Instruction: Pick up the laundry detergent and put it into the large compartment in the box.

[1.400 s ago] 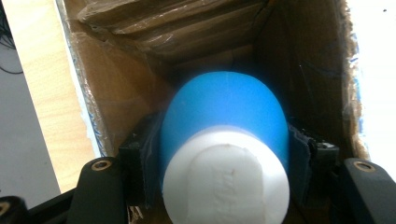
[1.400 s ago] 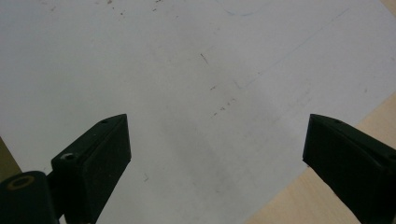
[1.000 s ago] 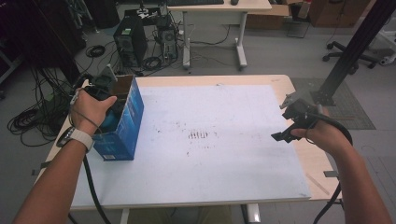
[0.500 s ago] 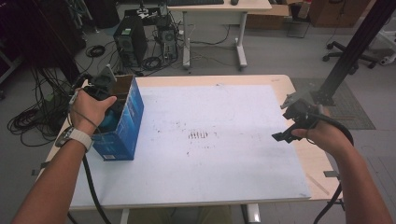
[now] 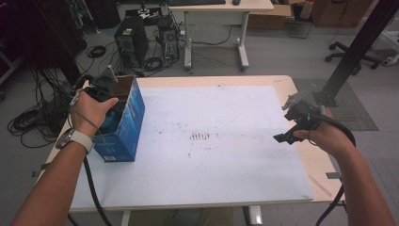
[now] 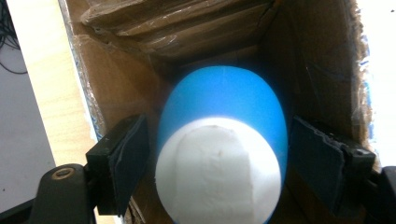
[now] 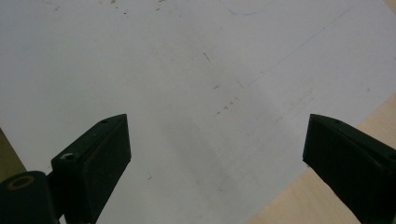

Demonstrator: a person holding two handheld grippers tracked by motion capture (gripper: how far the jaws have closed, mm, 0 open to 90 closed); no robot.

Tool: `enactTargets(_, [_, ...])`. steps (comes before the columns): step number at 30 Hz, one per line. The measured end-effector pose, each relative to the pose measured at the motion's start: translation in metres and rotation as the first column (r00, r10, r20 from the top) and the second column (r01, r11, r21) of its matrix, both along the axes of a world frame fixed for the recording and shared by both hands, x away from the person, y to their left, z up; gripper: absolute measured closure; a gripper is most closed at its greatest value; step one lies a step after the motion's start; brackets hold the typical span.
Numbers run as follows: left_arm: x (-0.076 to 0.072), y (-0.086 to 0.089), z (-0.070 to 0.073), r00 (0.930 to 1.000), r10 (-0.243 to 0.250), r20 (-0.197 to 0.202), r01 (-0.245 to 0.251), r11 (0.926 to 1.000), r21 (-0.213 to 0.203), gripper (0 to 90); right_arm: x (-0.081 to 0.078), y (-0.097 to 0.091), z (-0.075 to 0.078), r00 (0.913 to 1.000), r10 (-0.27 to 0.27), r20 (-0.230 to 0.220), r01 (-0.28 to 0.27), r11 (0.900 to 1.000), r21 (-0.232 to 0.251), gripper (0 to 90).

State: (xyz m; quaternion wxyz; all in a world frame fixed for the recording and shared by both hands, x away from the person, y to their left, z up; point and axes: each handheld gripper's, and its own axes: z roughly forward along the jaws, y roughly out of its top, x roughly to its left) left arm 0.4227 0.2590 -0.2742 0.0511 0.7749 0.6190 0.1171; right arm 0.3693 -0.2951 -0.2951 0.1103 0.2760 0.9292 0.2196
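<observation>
We record two hand-held grippers, both black. The left gripper (image 6: pixel 219 154) has flat, dark rectangular pads on its jaws and a brass-coloured screw at the jaw's base; a grey three-cornered plate sits on top, and a black cable trails from it. The right gripper (image 7: pixel 217 154) shows wedge-shaped black jaws, a small screw, and a black cable. Both forearms are bare of sleeves. A white watch (image 5: pixel 75 139) bands the left wrist.
</observation>
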Motion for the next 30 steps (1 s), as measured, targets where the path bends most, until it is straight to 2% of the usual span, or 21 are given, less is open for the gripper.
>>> enactTargets(12, [-0.002, -0.002, 0.002, 0.9999, -0.005, 0.013, 0.005, 1.0, 0.009, 19.5, -0.001, 0.0, 0.0, 1.0, -0.001, 0.001, 0.001, 1.0, 0.002, 7.8])
enactTargets(22, [-0.006, 0.0, 0.008, 0.9989, 0.0, 0.047, 0.0, 1.0, -0.001, 18.6, -0.002, 0.002, 0.0, 1.0, 0.0, 0.002, 0.0, 1.0, 0.006, 7.8])
enactTargets(27, [-0.006, 0.0, 0.01, 0.9985, -0.008, 0.055, 0.008, 0.9999, -0.007, 16.1, -0.002, 0.001, -0.002, 1.0, -0.004, 0.001, 0.004, 1.0, 0.008, 7.8])
enactTargets(30, [-0.007, 0.0, 0.011, 0.9989, -0.013, 0.045, 0.013, 0.9999, -0.009, 14.9, -0.003, 0.001, -0.003, 1.0, -0.004, -0.001, 0.004, 1.0, 0.008, 7.8])
